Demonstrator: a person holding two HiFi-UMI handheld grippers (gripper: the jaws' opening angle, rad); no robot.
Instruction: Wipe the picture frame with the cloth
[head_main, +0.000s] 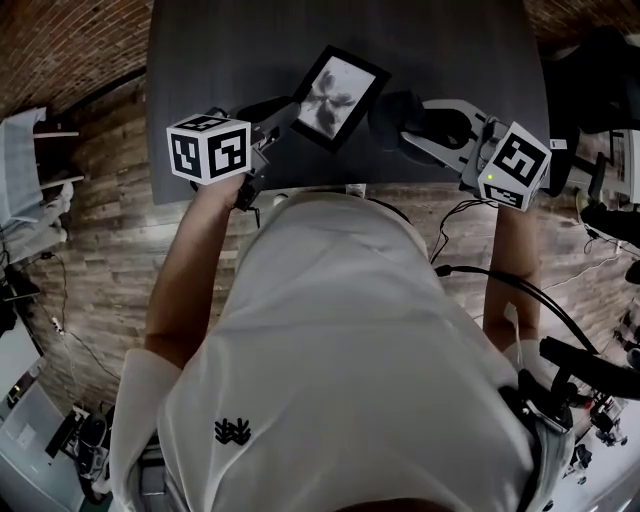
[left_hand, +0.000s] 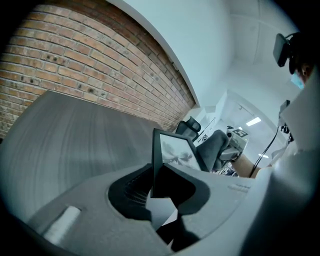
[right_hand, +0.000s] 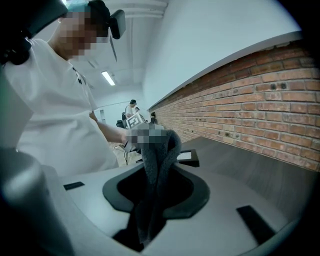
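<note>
From the head view, the person's white shirt fills the lower picture and hides the near edge of the dark table (head_main: 200, 60). The left hand-held gripper (head_main: 272, 124) reaches in from the left behind its marker cube and meets the lower corner of the black picture frame (head_main: 338, 97), which sits askew over the table with a pale, blurry print showing. The jaws are lost in shadow from here. The right hand-held gripper (head_main: 398, 118) comes in from the right with a dark cloth (head_main: 392, 112) bunched at its tip, just beside the frame's right edge. I cannot tell whether the two touch. In the left gripper view, the left hand-held gripper (left_hand: 155, 190) is clamped on the picture frame (left_hand: 175, 152) by its left edge. The frame rises from the jaws, its lower part swallowed in the dark gap. Whether any of it rests on the table (left_hand: 75, 130) cannot be made out. The grey cloth (left_hand: 216, 149) shows past the frame's right side, and a brick wall (left_hand: 75, 55) runs behind. In the right gripper view, the right hand-held gripper (right_hand: 150, 200) is clenched on the cloth (right_hand: 157, 160), which stands up in a folded wad and covers most of the picture frame (right_hand: 189, 157). Only a dark corner with a pale strip peeks out over the table (right_hand: 250, 170).
</note>
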